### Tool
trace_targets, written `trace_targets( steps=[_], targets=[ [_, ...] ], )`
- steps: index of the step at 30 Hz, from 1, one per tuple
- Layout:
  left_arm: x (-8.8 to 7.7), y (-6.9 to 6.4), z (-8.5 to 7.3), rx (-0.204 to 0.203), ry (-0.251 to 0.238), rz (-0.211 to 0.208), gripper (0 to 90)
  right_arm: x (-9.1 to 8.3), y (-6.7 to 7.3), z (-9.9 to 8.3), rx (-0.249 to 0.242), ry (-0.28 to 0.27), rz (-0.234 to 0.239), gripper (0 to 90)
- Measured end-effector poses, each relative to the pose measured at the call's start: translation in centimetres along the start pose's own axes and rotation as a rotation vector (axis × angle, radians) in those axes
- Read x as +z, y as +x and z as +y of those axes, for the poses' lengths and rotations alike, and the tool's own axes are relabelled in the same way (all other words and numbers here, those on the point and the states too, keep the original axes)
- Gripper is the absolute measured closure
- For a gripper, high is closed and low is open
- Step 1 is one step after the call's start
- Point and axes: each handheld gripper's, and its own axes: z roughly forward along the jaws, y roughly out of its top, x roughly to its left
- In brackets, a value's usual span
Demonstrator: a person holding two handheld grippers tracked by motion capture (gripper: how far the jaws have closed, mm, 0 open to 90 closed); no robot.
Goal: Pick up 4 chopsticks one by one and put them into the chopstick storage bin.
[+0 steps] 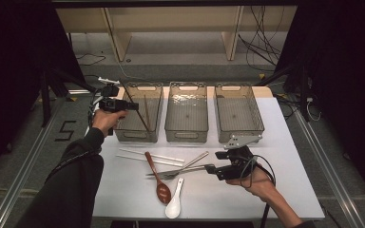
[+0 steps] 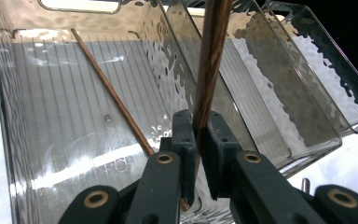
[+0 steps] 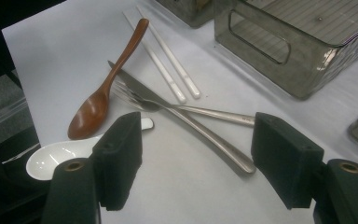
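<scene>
My left gripper [image 2: 198, 140] is shut on a dark wooden chopstick [image 2: 210, 60], which it holds above the left clear bin [image 2: 9, 116]. A second brown chopstick [image 2: 112, 91] lies inside that bin. In the high view the left gripper [image 1: 132, 106] hovers at the left bin's [image 1: 123, 135] left rim, the held chopstick [image 1: 142, 119] slanting across it. My right gripper [image 3: 200, 158] stands open, low over the table, its jaws wide apart on either side of a crossed steel knife [image 3: 200, 130] and fork [image 3: 205, 112]. The right gripper [image 1: 216, 161] sits at the handle ends of the two.
A wooden spoon [image 3: 98, 102], a white ceramic spoon [image 3: 60, 156] and a pair of white chopsticks [image 3: 168, 70] lie on the white table [image 1: 285, 185]. The middle bin [image 1: 186, 133] and right bin [image 1: 240, 135] hold nothing. The table's front edge is close behind the right hand.
</scene>
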Motion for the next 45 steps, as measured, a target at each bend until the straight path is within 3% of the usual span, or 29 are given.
trace_targets(
  steps=[9, 14, 19, 23, 25, 29, 31, 36, 41, 45],
  targets=[
    [0.9, -0.4, 0.2, 0.013, 0.006, 0.048, 75.6, 0.0, 0.0, 0.0, 0.000, 0.000, -0.002, 34.5],
    [1.0, -0.5, 0.3, 0.016, 0.011, 0.064, 66.6, -0.1, -0.1, 0.0, -0.001, -0.001, -0.002, 34.5],
    [0.7, -0.5, 0.3, 0.022, 0.009, 0.074, 51.4, 0.0, -0.1, -0.1, -0.001, 0.000, -0.001, 34.5],
    [0.0, -1.1, 0.2, 0.041, -0.017, 0.040, 40.5, -0.1, 0.0, 0.0, -0.001, -0.001, -0.001, 34.5],
    [-0.6, -1.5, 0.0, 0.075, -0.019, 0.027, 37.4, 0.0, -0.1, 0.0, -0.001, -0.002, 0.000, 34.5],
    [-2.1, -2.1, -0.6, 0.105, -0.034, -0.016, 30.6, 0.0, -0.1, 0.0, 0.004, 0.004, 0.000, 34.5],
    [-2.9, -2.6, -1.0, 0.134, -0.044, -0.017, 27.9, 0.0, -0.1, 0.0, 0.004, 0.000, 0.000, 34.4],
    [-4.9, -3.2, -2.2, 0.202, -0.060, -0.033, 24.8, 0.1, 0.0, 0.0, 0.004, 0.000, 0.000, 34.3],
    [-6.3, -3.4, -3.5, 0.221, -0.082, -0.084, 24.1, 0.1, -0.1, 0.0, 0.000, -0.004, -0.003, 34.2],
    [-6.9, -3.7, -4.7, 0.257, -0.068, -0.084, 22.6, 0.2, -0.1, 0.1, 0.006, 0.000, -0.006, 34.1]
  ],
)
